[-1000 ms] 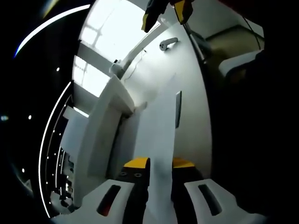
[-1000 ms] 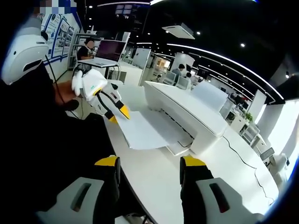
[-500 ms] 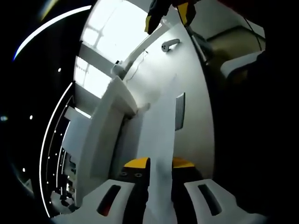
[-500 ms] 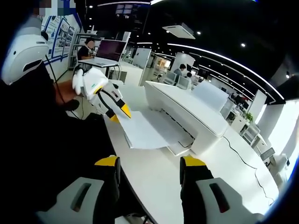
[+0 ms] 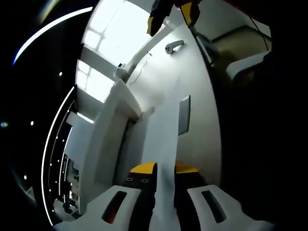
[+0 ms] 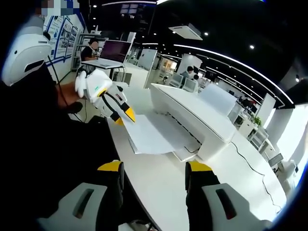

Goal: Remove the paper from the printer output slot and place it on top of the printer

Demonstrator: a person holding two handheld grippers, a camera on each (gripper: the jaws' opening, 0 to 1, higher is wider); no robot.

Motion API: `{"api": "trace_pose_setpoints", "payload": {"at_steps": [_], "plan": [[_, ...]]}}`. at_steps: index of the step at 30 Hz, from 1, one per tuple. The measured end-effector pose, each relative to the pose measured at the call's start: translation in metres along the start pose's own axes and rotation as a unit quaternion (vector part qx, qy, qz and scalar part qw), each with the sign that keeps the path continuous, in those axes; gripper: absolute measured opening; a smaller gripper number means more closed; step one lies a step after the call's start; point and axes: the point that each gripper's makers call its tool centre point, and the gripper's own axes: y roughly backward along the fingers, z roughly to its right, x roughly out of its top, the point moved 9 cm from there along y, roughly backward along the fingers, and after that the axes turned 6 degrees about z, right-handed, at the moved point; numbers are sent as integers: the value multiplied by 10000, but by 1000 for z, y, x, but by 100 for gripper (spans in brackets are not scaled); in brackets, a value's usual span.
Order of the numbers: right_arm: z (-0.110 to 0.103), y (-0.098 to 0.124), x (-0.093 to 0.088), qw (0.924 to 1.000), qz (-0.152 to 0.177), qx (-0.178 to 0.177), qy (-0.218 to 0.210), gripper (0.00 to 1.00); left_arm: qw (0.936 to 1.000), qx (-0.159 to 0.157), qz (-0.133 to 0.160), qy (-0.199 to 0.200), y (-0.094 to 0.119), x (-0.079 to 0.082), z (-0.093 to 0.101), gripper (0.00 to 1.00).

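My left gripper (image 6: 124, 117) has its yellow-tipped jaws pinched onto the near corner of the sheet of paper (image 6: 153, 135), which lies on the printer's output tray, its far end at the slot low on the printer (image 6: 192, 118) front. My right gripper (image 6: 153, 174) hangs back from the printer over the white desk (image 6: 166, 190), jaws spread wide and holding nothing. To do this pull well I would draw the sheet straight out away from the printer, keeping it level so it doesn't buckle, then lift it over the printer's flat top
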Motion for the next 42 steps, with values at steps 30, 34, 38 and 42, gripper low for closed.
{"api": "trace_pose_setpoints", "payload": {"at_steps": [30, 34, 38, 42], "plan": [[2, -1, -1, 10000, 39, 34, -24, 46, 10000, -55, -43, -35, -2, -2, 2, 10], [2, -2, -1, 10000, 40, 31, -30, 46, 10000, -24, -41, 4, -1, -4, 0, 9], [2, -3, 0, 10000, 47, 39, -31, 46, 10000, -7, -48, 11, -1, -5, 0, 6], [2, -3, 2, 10000, 62, 49, -15, 46, 10000, 1, -37, 13, 0, -5, 0, 6]]}}
